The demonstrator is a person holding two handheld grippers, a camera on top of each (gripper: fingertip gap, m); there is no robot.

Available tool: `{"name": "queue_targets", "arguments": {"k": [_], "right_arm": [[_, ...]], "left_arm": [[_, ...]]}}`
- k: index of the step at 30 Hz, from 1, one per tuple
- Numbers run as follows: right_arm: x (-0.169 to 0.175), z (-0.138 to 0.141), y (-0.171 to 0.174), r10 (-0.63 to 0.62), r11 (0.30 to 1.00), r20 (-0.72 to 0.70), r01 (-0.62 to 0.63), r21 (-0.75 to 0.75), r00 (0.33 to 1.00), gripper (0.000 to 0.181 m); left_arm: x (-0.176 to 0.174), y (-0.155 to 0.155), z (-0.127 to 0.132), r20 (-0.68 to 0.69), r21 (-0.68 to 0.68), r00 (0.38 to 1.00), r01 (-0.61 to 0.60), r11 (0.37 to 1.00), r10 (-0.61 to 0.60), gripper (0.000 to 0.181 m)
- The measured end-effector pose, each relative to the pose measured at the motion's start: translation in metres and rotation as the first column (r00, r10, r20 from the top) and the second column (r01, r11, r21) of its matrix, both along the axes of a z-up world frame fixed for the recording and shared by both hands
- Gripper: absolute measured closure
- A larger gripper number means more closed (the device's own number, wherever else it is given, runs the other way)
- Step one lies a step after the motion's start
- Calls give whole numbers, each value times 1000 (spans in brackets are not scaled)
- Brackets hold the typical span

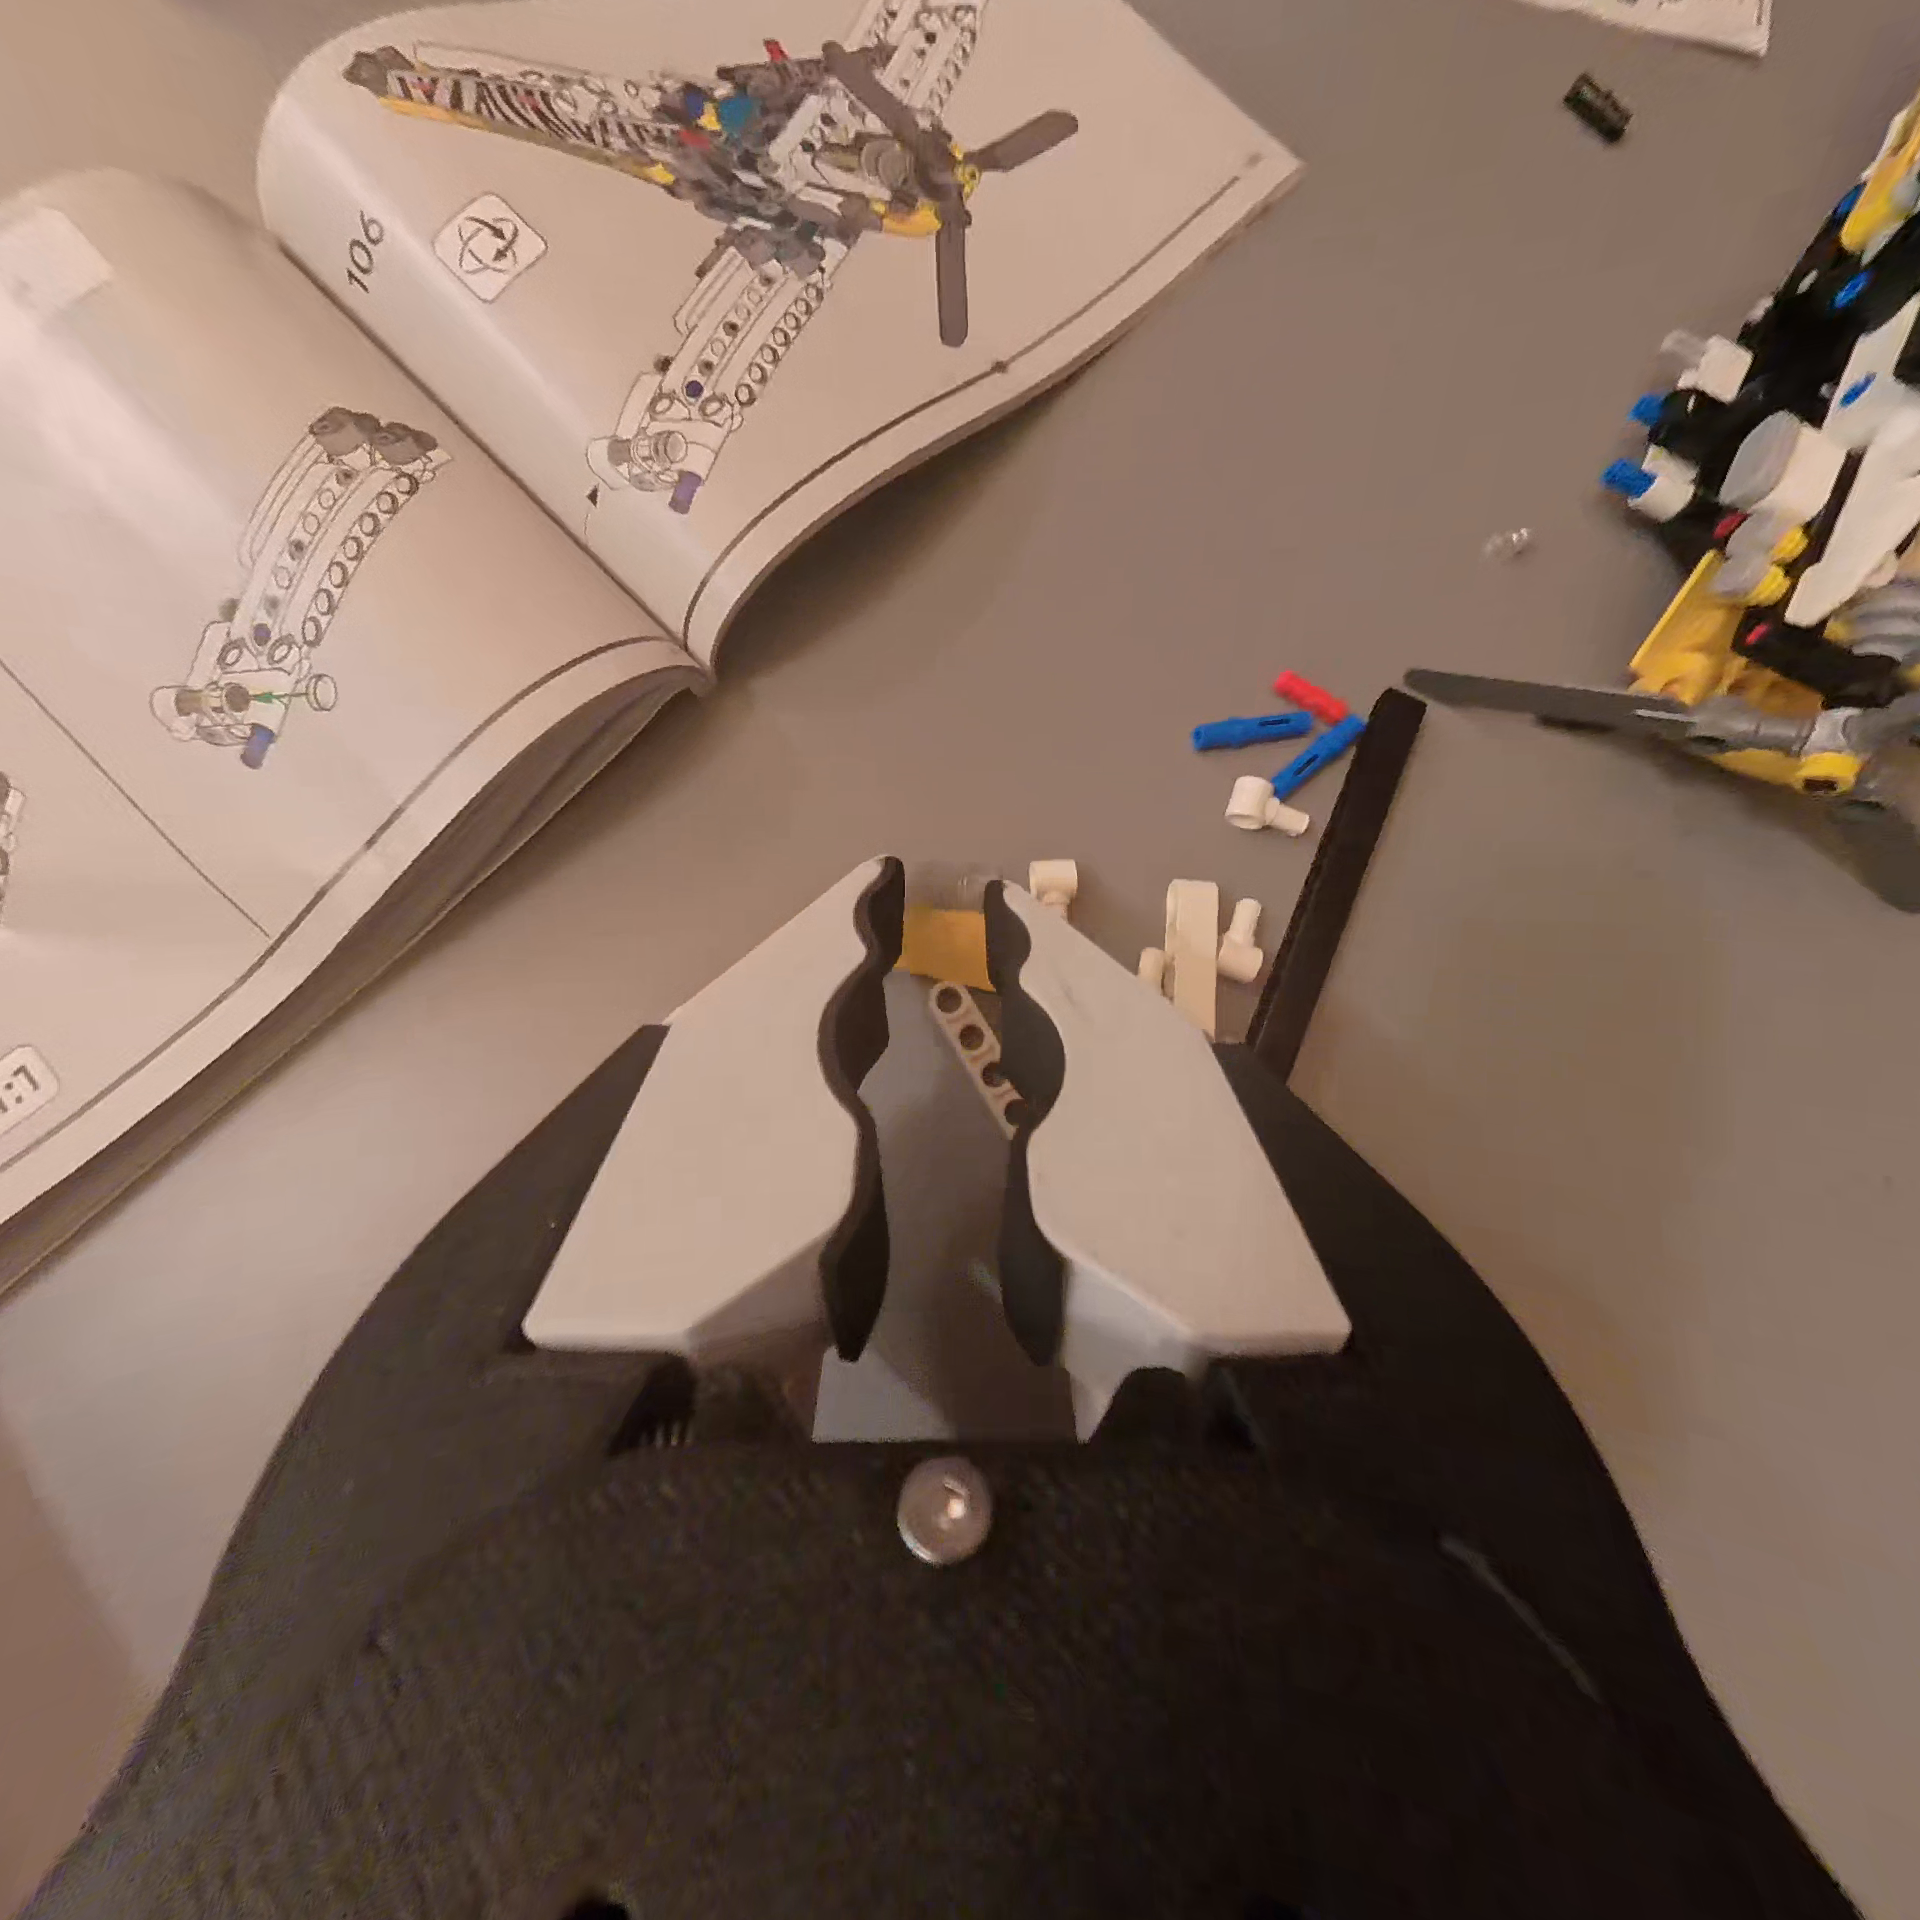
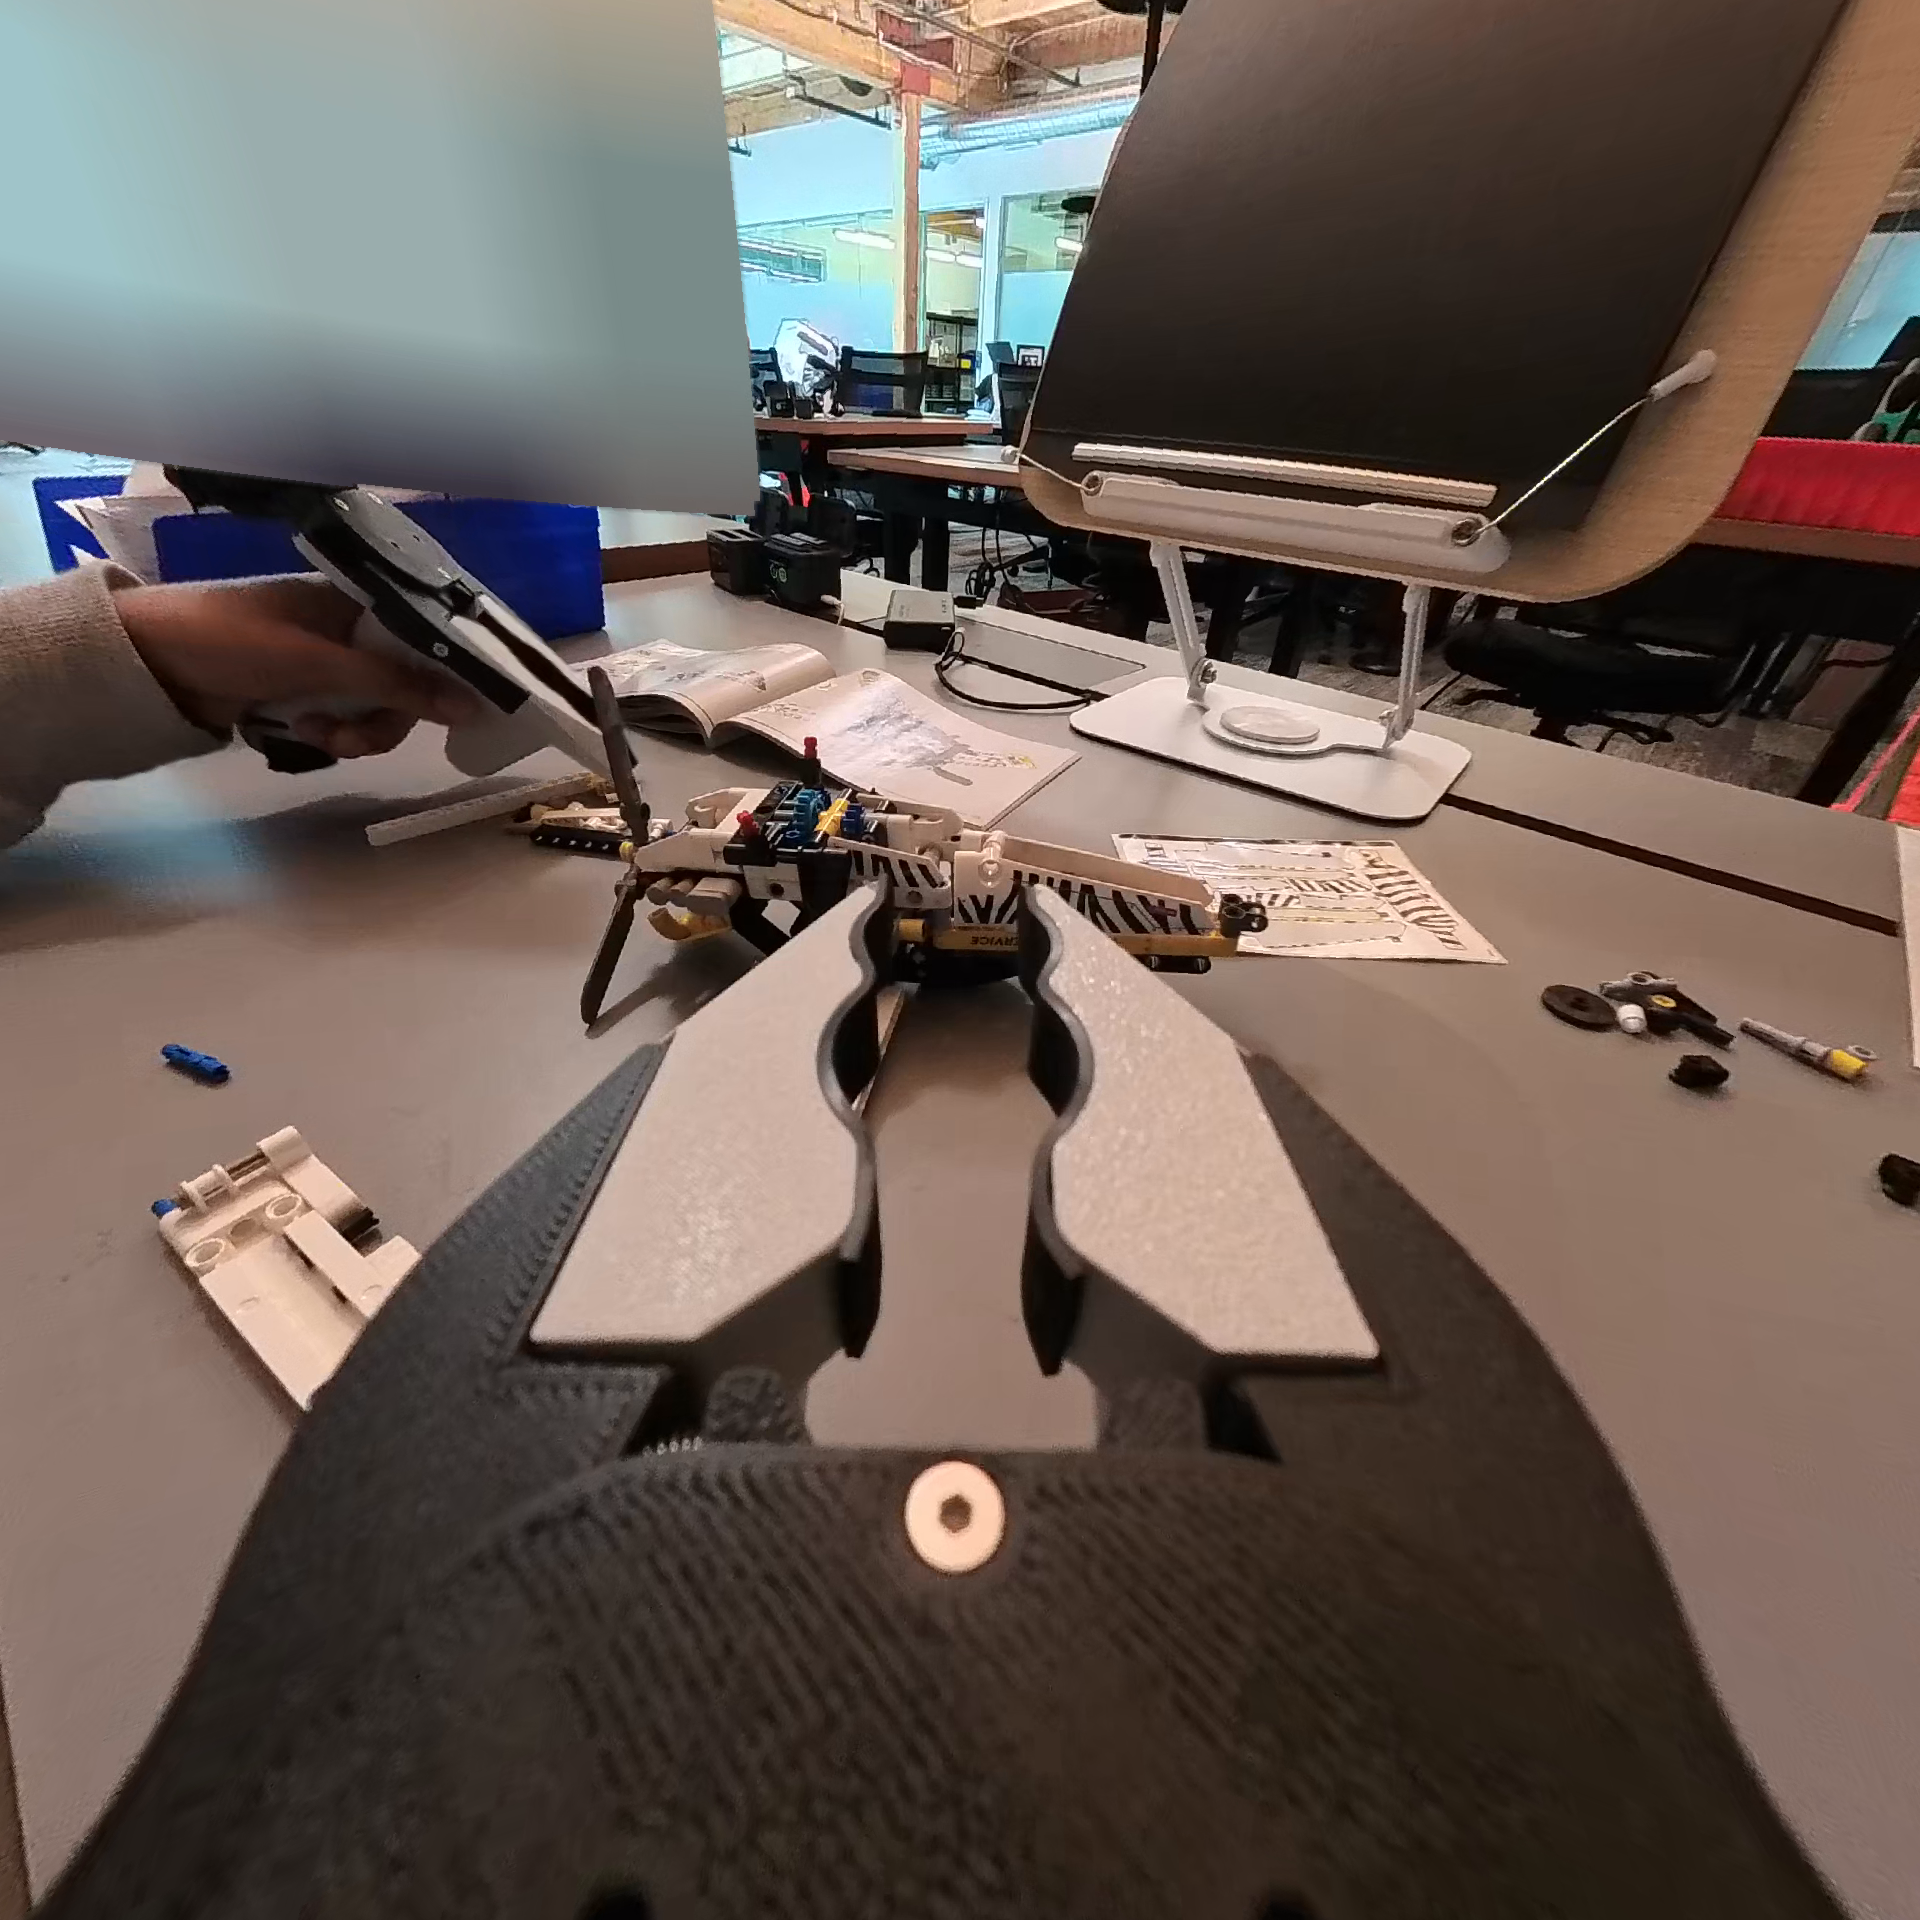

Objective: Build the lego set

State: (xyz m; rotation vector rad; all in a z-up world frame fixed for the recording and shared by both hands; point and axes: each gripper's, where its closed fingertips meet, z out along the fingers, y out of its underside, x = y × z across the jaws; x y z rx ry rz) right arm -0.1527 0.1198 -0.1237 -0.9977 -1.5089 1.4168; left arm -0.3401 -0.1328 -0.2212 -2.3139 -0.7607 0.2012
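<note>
The partly built plane model [image 2: 831, 862], white with zebra stripes, yellow parts and a grey propeller, stands on the grey table [image 2: 1351, 1195]. It also shows at the right edge of the left wrist view [image 1: 1808, 499]. My right gripper [image 2: 951, 909] is open, its tips to either side of the model's striped tail; I cannot tell if they touch. My left gripper [image 1: 945, 883] is open by a narrow gap. It is low over a yellow piece [image 1: 940, 940] and a white holed beam [image 1: 971, 1034]. A hand [image 2: 260, 665] holds it left of the model.
An open instruction booklet [image 1: 468, 416] lies left of the left gripper. Blue pins [image 1: 1247, 727], a red pin [image 1: 1309, 694] and white connectors [image 1: 1195, 935] lie by a grey panel with a black edge [image 1: 1340, 883]. A white sub-assembly [image 2: 281, 1247], a sticker sheet [image 2: 1320, 904], small parts [image 2: 1642, 1003] and a stand [image 2: 1278, 727] surround the model. My hands' fingertips stand some 35 centimeters from each other. Between my left fingertips and the red pin [image 1: 1309, 694] there is roughly 8 centimeters.
</note>
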Motion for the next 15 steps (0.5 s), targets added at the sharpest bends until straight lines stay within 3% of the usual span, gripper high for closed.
{"name": "queue_targets", "arguments": {"k": [9,15], "right_arm": [[-1,-1,0,0,1000,1,0,1,1000,161],[-1,-1,0,-1,1000,-1,1,1,1000,161]], "left_arm": [[6,7,-4,18,-4,999,36,999,-36,175],[7,7,6,-47,-18,998,40,999,-40,177]]}}
